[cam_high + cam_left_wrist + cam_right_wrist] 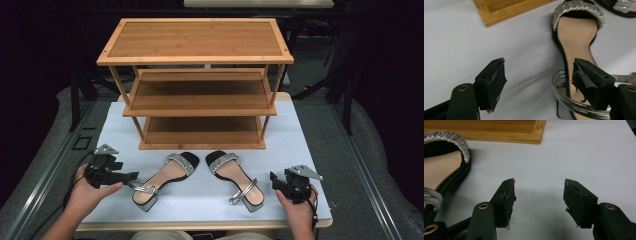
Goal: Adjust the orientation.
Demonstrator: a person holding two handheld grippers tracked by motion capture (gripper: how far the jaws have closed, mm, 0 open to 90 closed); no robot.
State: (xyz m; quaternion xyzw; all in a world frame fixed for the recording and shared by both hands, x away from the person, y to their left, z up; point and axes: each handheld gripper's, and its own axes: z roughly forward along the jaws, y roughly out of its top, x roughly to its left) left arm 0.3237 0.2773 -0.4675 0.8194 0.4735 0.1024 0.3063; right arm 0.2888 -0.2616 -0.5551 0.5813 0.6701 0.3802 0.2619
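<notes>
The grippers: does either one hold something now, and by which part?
Nothing is held. The left gripper is open beside the left sandal's heel strap; the right gripper is open over bare table.

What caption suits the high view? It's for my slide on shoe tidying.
Left tool, open, reaches the left sandal's heel; the right tool waits open beside the right sandal, before a bamboo rack.

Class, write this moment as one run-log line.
left gripper: open, at left sandal heel | right gripper: open, beside right sandal | rack: empty
</notes>
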